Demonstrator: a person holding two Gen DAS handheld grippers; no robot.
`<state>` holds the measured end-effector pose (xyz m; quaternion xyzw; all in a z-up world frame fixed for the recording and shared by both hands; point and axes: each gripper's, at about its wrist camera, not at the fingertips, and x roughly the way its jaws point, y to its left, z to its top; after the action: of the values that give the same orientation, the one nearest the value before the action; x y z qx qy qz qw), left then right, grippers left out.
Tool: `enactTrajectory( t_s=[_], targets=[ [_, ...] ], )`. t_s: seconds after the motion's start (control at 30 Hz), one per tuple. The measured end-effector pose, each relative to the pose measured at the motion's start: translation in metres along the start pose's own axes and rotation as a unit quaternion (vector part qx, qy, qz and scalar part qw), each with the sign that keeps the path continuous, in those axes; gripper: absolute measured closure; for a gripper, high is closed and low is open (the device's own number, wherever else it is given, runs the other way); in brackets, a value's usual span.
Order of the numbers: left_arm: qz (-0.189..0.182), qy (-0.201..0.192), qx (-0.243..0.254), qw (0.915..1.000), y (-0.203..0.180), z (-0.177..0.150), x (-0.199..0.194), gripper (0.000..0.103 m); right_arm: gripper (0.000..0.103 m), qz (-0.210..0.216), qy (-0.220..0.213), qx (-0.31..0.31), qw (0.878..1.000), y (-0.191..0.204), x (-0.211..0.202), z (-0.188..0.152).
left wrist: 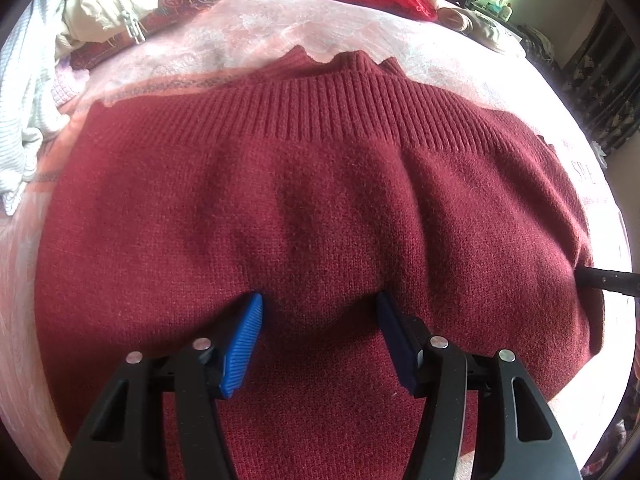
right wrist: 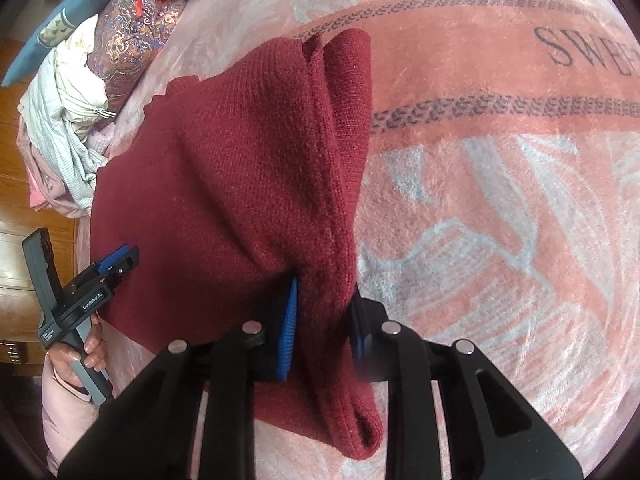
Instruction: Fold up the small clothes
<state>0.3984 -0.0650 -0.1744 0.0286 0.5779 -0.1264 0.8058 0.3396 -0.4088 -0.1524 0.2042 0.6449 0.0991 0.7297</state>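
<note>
Setting: a home bedroom. Work surface is a bed covered by a plush pink blanket (right wrist: 500,208) with printed lettering and leaf bands, spread ahead of and right of the right jaws. A heap of loose clothes (right wrist: 68,136) and a paisley cushion (right wrist: 132,36) lie far left of them. Wooden floor (right wrist: 36,208) beyond the bed edge. Curtains (left wrist: 600,92) far right of the left jaws.
</note>
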Motion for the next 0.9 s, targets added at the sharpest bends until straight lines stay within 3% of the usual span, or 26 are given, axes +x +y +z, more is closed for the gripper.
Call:
enactTrajectory(
  t_s=[0.17, 0.33, 0.43, 0.57, 0.7, 0.8, 0.9],
  targets=[
    [-0.008, 0.002, -0.003, 1.0, 0.004, 0.0, -0.002, 0.044, 0.083, -0.028, -0.014, -0.013, 0.999, 0.023, -0.018, 0.003],
    [-0.032, 0.007, -0.021, 0.9992, 0.014, 0.003, -0.006, 0.044, 0.084, -0.006, -0.039, -0.044, 0.998, 0.07, -0.041, 0.007],
    [-0.054, 0.007, -0.052, 0.9972, 0.027, 0.003, -0.016, 0.049, 0.095, 0.009, -0.043, -0.07, 0.997, 0.105, -0.046, 0.009],
    [-0.055, -0.005, -0.065, 0.9964, 0.045, 0.002, -0.03, 0.049, 0.098, 0.053, -0.028, -0.1, 0.993, 0.159, -0.032, 0.012],
    [-0.075, -0.003, -0.092, 0.9929, 0.069, -0.004, -0.032, 0.049, 0.098, 0.061, 0.0, -0.128, 0.99, 0.202, 0.002, 0.008],
    [-0.095, -0.002, -0.101, 0.9903, 0.079, -0.009, -0.027, 0.05, 0.098, 0.029, -0.006, -0.142, 0.989, 0.213, 0.015, 0.006],
    [-0.092, -0.006, -0.078, 0.9927, 0.075, -0.012, -0.024, 0.05, 0.098, 0.003, -0.024, -0.14, 0.99, 0.195, -0.001, 0.007]
  ],
)
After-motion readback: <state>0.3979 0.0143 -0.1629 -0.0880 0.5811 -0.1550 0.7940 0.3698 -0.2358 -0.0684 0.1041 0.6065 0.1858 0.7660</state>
